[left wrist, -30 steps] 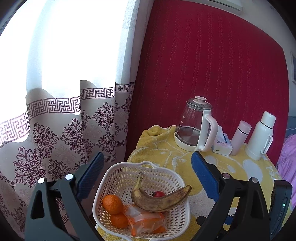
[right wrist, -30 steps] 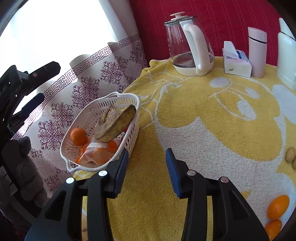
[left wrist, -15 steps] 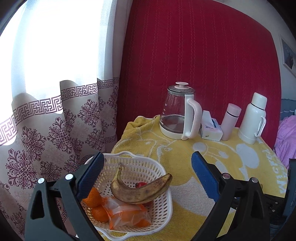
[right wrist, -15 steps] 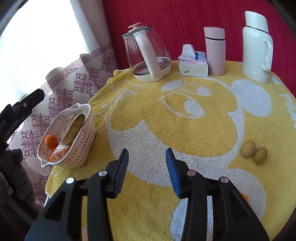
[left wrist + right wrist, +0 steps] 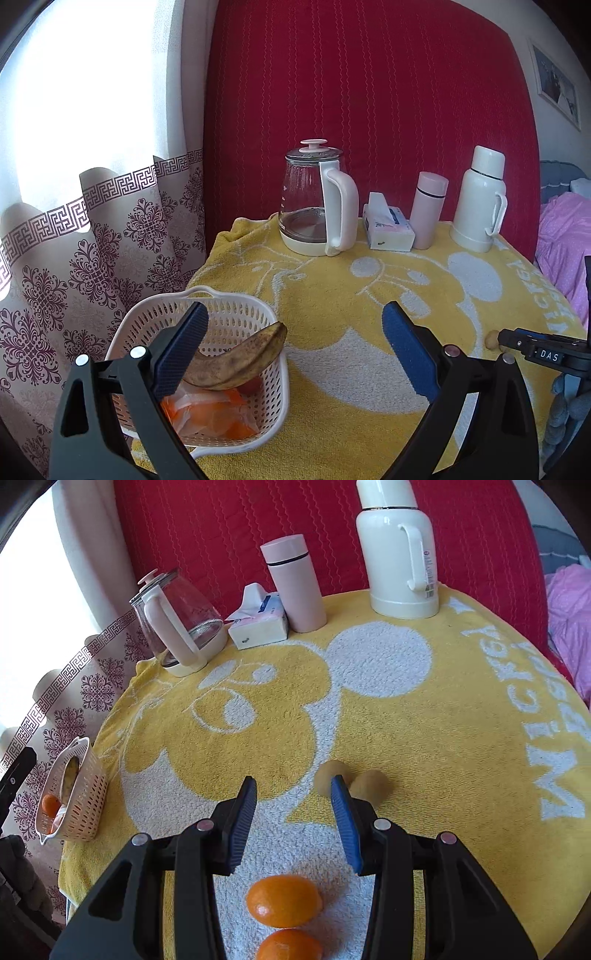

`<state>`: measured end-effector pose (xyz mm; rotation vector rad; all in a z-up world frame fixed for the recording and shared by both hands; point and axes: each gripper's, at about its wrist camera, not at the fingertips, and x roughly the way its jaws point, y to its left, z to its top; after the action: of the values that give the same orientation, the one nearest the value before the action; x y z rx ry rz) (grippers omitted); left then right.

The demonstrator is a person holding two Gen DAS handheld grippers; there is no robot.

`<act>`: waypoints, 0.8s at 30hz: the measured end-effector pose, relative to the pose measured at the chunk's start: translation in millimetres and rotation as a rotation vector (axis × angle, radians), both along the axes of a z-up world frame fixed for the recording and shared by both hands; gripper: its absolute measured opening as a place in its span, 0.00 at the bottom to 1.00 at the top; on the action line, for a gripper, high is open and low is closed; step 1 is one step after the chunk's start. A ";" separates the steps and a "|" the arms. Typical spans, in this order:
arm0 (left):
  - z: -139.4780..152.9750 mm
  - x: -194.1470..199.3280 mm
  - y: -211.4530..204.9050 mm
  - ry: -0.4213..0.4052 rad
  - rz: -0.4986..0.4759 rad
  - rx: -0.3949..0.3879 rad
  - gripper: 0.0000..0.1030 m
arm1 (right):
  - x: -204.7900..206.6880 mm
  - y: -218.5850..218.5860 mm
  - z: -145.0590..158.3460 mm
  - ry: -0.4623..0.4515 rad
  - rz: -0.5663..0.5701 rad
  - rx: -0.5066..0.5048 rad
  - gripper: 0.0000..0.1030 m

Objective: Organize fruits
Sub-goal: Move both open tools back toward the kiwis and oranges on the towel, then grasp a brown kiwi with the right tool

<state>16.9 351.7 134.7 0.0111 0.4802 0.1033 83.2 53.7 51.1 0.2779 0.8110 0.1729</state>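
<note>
Right claw point(image 5: 293, 812) hangs wide and empty over the yellow towel point(image 5: 461, 716) on the counter, w/ the nearer orange point(image 5: 283, 899) sitting right under it at 6 o'clock in its view, a second orange point(image 5: 290, 946) touching it just behind. Two brownish round fruits point(image 5: 369, 782), prob. kiwis though the view's too soft to be sure, lie side by side at about 1 o'clock off the right pad. Left claw point(image 5: 293, 347) is also wide open, nothing in it, parked by the white basket point(image 5: 275, 391) at the counter's left edge; inside it are a spotted banana point(image 5: 240, 360), a bagged orange lot point(image 5: 210, 410) and a bit of something red. Risks as I see it: the oranges touch each other, so closing on the front one could nudge the back one rolling, and it's near the counter's front edge. Round skin plus flat pads means it may squirt out if gripped off-centre. The basket sits right at the towel's corner and looks light; dropping fruit on its outer side could tip it off. The banana lies across the top, so an orange may bounce off it. The kettle point(image 5: 314, 199) and flasks are well apart, no worry there.
</note>
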 end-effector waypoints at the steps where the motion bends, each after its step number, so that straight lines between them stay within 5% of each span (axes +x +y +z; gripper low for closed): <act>1: -1.1 0.3 -2.5 0.003 -0.006 0.004 0.94 | 1.1 -6.5 -2.2 0.005 -0.016 0.004 0.41; 8: -8.4 2.3 -16.9 0.023 -0.034 0.028 0.94 | 8.6 -34.7 -21.9 0.051 -0.083 0.014 0.41; 24: -17.6 3.6 -31.7 0.046 -0.066 0.060 0.94 | 18.1 -22.3 -33.5 0.062 -0.047 -0.051 0.37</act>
<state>20.5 320.0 117.1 0.0884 0.5219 0.0530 101.2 31.4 17.6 0.2548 0.8685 0.0995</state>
